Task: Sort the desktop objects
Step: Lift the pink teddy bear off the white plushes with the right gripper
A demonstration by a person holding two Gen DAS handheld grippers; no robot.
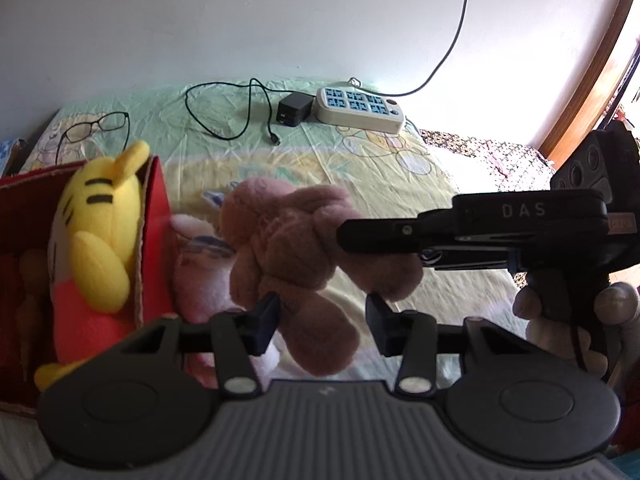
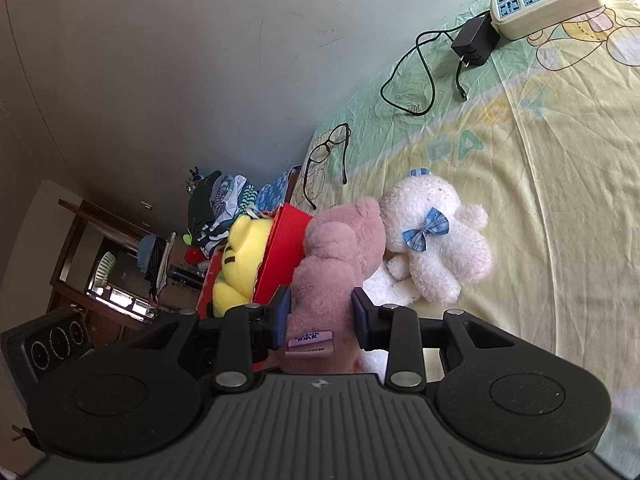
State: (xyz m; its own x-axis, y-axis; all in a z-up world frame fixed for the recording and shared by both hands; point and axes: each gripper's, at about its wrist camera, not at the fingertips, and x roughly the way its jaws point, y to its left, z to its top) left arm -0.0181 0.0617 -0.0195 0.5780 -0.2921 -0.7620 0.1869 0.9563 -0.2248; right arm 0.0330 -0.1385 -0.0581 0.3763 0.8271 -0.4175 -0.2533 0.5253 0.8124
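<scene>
Sheet (image 2: 560,200), yellow-green cartoon print, against a pale wall (image 1: 280,20); right gripper (image 2: 321,312) fingers clamp pink plush (image 2: 336,256), left gripper (image 1: 322,316) fingers apart.

Soft plush, matt plastic
Fuzzy pink plush toy (image 2: 340,256); creased cotton bedsheet (image 2: 560,200); rough cardboard box (image 1: 154,208); matt black fingers (image 2: 280,316).

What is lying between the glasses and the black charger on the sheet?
Only a loop of thin black cable on bare sheet lies between the glasses and the black charger; both wrist views show it.
</scene>
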